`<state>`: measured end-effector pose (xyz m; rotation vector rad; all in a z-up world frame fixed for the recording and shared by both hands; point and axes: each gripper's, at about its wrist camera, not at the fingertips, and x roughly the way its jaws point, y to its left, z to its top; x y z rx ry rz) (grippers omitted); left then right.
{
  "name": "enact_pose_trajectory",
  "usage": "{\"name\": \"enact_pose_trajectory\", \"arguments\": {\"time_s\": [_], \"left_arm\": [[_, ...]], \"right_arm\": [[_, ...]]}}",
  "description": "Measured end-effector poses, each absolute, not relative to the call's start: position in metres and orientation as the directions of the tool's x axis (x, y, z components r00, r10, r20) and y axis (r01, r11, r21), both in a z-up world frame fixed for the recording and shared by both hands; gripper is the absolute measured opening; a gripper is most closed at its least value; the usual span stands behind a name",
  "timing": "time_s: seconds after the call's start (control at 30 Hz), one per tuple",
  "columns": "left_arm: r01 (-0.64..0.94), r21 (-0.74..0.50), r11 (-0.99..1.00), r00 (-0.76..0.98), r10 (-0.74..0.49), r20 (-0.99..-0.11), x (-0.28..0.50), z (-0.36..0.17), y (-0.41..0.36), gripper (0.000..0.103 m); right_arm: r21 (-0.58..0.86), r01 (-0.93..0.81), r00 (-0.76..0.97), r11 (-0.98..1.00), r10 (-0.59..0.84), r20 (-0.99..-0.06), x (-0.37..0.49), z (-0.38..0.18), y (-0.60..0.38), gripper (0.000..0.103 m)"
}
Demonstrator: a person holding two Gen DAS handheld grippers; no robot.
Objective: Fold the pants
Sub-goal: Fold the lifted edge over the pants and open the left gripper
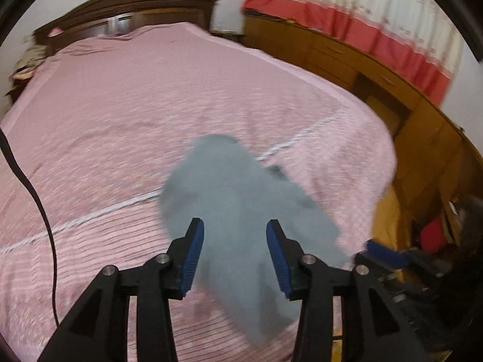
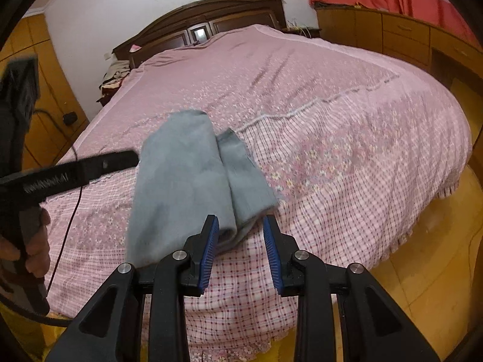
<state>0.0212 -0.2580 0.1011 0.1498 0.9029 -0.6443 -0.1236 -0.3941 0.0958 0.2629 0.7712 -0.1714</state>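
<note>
The bed (image 2: 332, 138) fills both views; its cover is a soft pink cloth, flower-printed over the upper part, checked in pink and red toward the foot, with a white stitched band running across it; the surface lies mostly flat with shallow creases. A dark carved wooden headboard (image 2: 205, 18) stands at the far end against a white wall. Orange-brown wooden cabinets (image 1: 356, 63) with drawers run along one side; above them hangs a curtain (image 1: 377, 24), cream over a red lower band. The floor (image 2: 422, 271) is glossy and yellow.

The pants (image 2: 187, 175) are a grey, fleecy, matte cloth; they lie on the cover near the foot of the bed, folded into a long narrow bundle with one layer lapped over another, the rounded end pointing toward the headboard; the left wrist view shows them blurred.

The left gripper (image 1: 235, 253) is black with ribbed blue pads; its jaws stand apart over the near part of the pants, the pads not pressing the cloth. The right gripper (image 2: 241, 247), of the same build, has its jaws apart also; the near end of the pants lies just beyond and beside its left pad; whether that pad touches the cloth cannot be told; between the pads only checked cover shows. A hand (image 2: 36, 241) grips the left gripper's handle at the frame edge; a thin black cable (image 1: 36, 193) trails over the cover.
</note>
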Motion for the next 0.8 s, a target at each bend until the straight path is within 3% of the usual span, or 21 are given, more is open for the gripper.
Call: {"name": "enact_pose_trajectory", "arguments": {"time_s": [0.3,0.4,0.53,0.8], "left_arm": [[0.432,-0.162,0.887,0.462,-0.372,-0.805,0.031,0.067,-0.201,0.045],[0.427,-0.163,0.890,0.459,-0.368,-0.809,0.030,0.060,-0.196,0.045],[0.440,-0.182,0.879,0.442,-0.389,-0.808,0.030,0.053,-0.197,0.046],[0.462,-0.215,0.860,0.388,-0.414,-0.823,0.025,0.033,-0.210,0.047]], "right_arm": [[0.108,0.160,0.684,0.981,-0.032,-0.729,-0.090,0.098,-0.381,0.032],[0.115,0.155,0.675,0.981,-0.020,-0.738,-0.078,0.095,-0.382,0.032],[0.136,0.164,0.655,0.977,-0.005,-0.756,-0.065,0.089,-0.386,0.040],[0.144,0.154,0.620,0.977,0.018,-0.785,-0.048,0.076,-0.389,0.041]]}}
